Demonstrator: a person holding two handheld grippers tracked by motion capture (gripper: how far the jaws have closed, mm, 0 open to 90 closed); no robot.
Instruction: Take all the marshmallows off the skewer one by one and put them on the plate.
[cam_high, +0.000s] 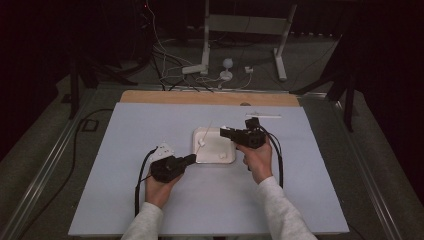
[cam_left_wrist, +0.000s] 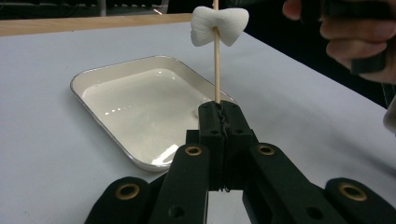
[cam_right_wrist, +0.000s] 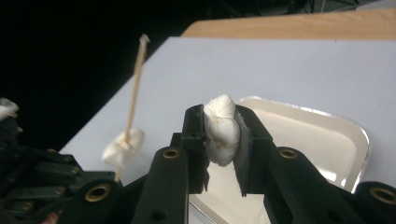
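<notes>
the right claw (cam_right_wrist: 219, 135) is squeezing a soft white marshmallow (cam_right_wrist: 220, 135) between its two black jaws, in the middle of the right gripper view, just above the white tray (cam_right_wrist: 327, 135). the marshmallow is squashed a bit, so the claw should hold it gently and not press harder. to the left in that view stands the thin wooden stick (cam_right_wrist: 134, 88), a little tilted, with its pointy tip up near the upper left of the frame and a first marshmallow (cam_right_wrist: 122, 145) already pushed down low on it. the left claw (cam_left_wrist: 219, 116) is clenched tight on the bottom of the stick (cam_left_wrist: 216, 65), in the middle of the left gripper view, and the first marshmallow (cam_left_wrist: 219, 25) sits at the top of that frame. in the high view the left claw (cam_high: 191, 159) is at the lower left edge of the tray (cam_high: 227, 160) and the right claw (cam_high: 225, 132) is at its upper right, on the pale tabletop (cam_high: 150, 210). i think the next job is to put the held marshmallow on the tip. to do it well, keep the stick very still, line the soft middle up with the tip, then push straight down along the stick, slowly. pushing sideways could bend or snap the stick, or tear the marshmallow.
</notes>
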